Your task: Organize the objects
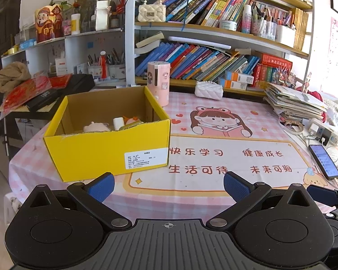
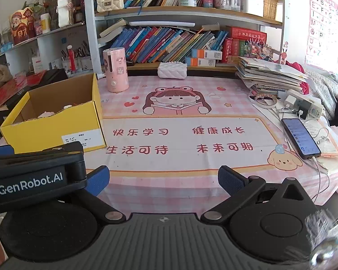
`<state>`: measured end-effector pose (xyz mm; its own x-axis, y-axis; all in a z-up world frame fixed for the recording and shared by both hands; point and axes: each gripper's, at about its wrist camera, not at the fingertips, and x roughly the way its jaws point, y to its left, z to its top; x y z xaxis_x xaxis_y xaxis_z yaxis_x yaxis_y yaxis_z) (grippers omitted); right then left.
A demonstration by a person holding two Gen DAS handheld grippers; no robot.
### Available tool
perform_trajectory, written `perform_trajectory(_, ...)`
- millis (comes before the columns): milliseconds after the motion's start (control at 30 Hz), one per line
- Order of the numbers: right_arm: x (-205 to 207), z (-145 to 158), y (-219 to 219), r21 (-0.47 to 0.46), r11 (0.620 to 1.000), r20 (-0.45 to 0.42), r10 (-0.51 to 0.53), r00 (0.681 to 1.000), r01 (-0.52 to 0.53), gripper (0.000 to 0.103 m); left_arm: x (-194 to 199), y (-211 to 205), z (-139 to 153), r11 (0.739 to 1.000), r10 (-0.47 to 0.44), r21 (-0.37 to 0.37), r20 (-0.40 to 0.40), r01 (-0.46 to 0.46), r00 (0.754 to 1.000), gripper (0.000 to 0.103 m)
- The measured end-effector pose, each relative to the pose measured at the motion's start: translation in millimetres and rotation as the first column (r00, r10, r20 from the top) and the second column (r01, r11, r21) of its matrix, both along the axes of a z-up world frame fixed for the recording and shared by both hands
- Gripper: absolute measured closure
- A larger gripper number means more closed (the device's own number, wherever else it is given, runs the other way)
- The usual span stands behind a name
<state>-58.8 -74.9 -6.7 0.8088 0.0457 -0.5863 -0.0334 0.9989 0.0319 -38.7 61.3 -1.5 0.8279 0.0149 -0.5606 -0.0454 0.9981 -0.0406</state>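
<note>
Both of my grippers hang low over the near edge of the table, and neither carries anything. In the left wrist view my left gripper (image 1: 169, 185) sits at the bottom centre with its blue pads (image 1: 102, 186) spread wide and only the pink checked tablecloth (image 1: 214, 121) between them. In the right wrist view my right gripper (image 2: 163, 180) is likewise wide apart at the bottom centre, nothing between its fingers (image 2: 231, 180); the body of the left gripper fills the lower left of that frame, close beside it. The yellow cardboard box (image 1: 97, 153) stands open on the cloth at centre left of the left view and at middle left of the right view (image 2: 45, 130), a white label on its near wall. Inside it I see a few small items (image 1: 115, 123), pale pink, white and orange, lying on the bottom; I cannot tell what each one is. Just behind the box's far right corner a pink cylindrical container (image 1: 158, 83) stands upright, and further right along the back a white quilted pouch (image 1: 208, 90) lies near the bookshelf (image 1: 214, 31). At the right edge of the left view a smartphone (image 1: 324, 161) lies face up, screen lit, below a pile of papers (image 1: 295, 101).
</note>
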Motion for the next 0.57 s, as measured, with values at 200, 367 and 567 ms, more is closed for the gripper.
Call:
perform_trajectory(200,0.2,-0.1,0.0,-0.001,1.0,-0.001,-0.001,1.0,0.001,0.0,0.5,-0.3,-1.0,1.0,0.004,0.006,-0.008,-0.004,1.0,0.0)
perform_trajectory(367,0.2,-3.3,0.4,-0.005,1.0,-0.008,-0.001,1.0,0.001,0.0,0.4,-0.9,-1.9,1.0,0.005,0.01,-0.01,-0.005,1.0,0.0)
perform_trajectory(567,1.5,-5.7,0.1,0.0,1.0,-0.008,0.009,1.0,-0.009,0.0,0.5,-1.2,-1.6,1.0,-0.007,0.005,0.0,0.007,1.0,0.0)
